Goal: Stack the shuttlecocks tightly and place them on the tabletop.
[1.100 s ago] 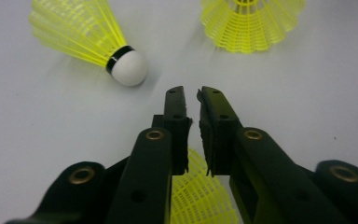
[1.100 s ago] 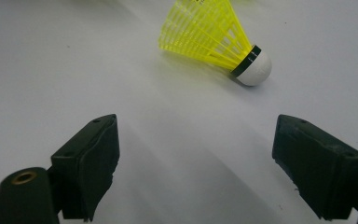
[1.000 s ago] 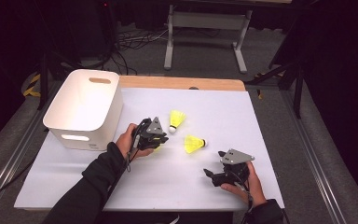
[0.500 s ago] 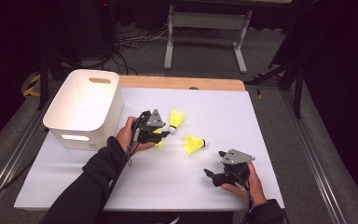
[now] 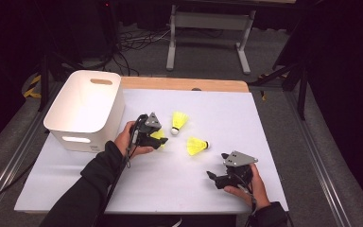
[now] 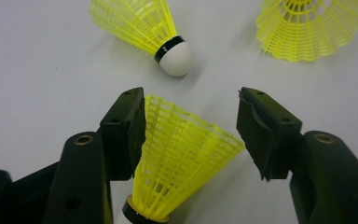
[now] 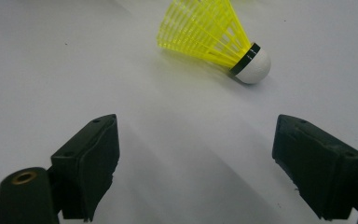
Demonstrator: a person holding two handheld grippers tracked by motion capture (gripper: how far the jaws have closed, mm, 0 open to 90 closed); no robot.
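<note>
Showing yellow shuttlecocks (image 6: 182,154), no legible writing

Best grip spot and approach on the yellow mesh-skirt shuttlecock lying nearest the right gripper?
Probably the waist of the yellow plastic shuttlecock, just behind the black band. It lies on its side, white cork tip toward the right gripper, whose open fingers could drop from above across the narrow skirt end, which looks stiffer than the flared rim.

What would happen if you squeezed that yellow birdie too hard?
The shuttlecock between the left gripper's jaws, which have just been opening, has a thin open mesh skirt, so it would probably bend or crumple. It looks very light. Lying sideways, its cone shape would likely roll in a curve.
</note>
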